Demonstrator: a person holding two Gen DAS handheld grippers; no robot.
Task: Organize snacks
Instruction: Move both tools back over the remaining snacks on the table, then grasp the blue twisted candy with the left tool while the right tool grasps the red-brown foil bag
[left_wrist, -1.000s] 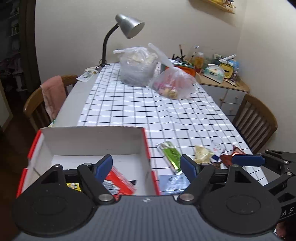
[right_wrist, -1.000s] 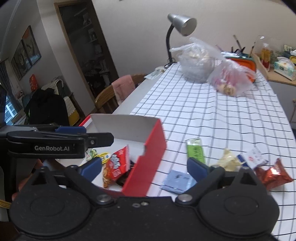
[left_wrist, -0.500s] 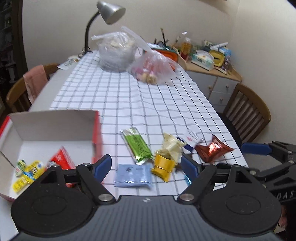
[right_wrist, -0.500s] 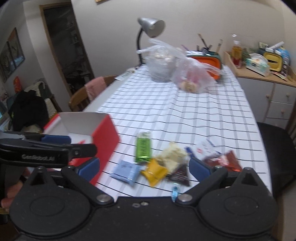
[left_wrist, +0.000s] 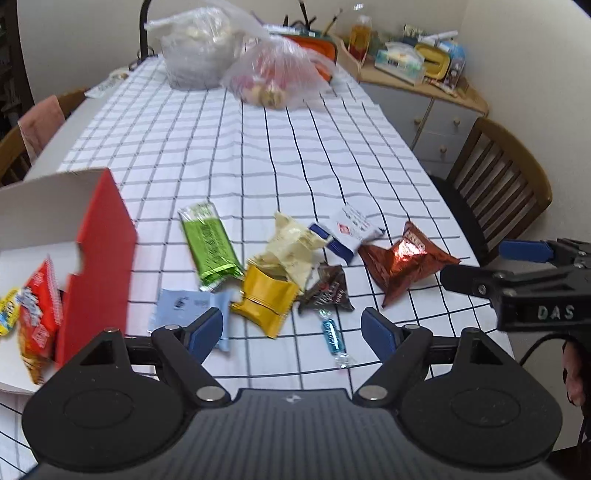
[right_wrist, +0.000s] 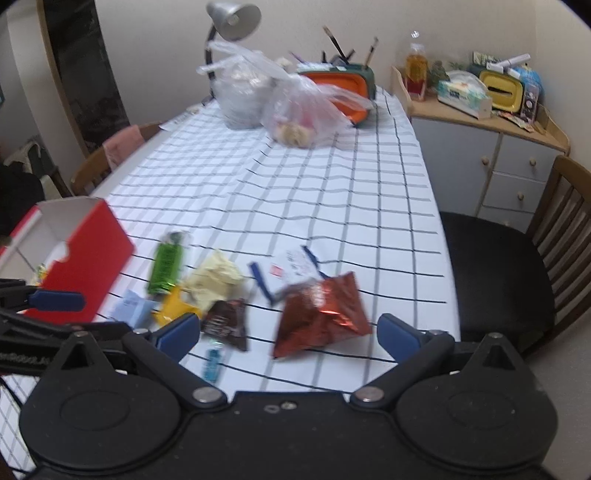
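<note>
Loose snacks clustered on checked tablecloth (left_wrist: 236, 140): green foil bar (left_wrist: 210, 243), crumpled cream wrapper (left_wrist: 291, 247), yellow packet (left_wrist: 264, 297), dark brown pouch (left_wrist: 327, 290), shiny red bag (left_wrist: 404, 260), blue twist candy (left_wrist: 332, 336). Red-sided box (left_wrist: 96, 258) at left, red packet (left_wrist: 37, 314) inside. Left gripper (left_wrist: 291, 330) and right gripper (right_wrist: 288, 334) both spread wide, empty, above the pile.
</note>
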